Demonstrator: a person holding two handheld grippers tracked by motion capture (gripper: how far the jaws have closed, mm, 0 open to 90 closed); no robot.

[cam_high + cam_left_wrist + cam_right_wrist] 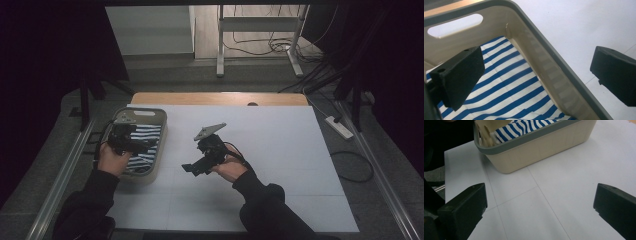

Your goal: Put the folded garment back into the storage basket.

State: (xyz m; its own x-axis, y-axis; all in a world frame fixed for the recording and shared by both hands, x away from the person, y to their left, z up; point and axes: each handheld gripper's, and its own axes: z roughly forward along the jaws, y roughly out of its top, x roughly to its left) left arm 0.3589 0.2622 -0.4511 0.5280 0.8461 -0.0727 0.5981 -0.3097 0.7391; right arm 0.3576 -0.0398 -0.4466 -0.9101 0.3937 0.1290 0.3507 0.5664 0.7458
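The left tool (537,75) has its 2 black jaws spread wide apart, straddling the long side wall of a beige basket (554,75) with a grey rim. One jaw sits inside the basket, over a blue-and-white striped cloth (509,92) lying on the basket's bottom. The other jaw sits outside the basket, above the white surface (579,27). An oval handle slot (455,25) opens in the basket's end wall.

A white surface (260,150), scored with faint grid lines, spans the centre of the frame, a strip of wood showing along its far edge. A beige basket (161,145) with a grey rim sits directly on it at left, holding blue-and-white striped cloth (150,135).
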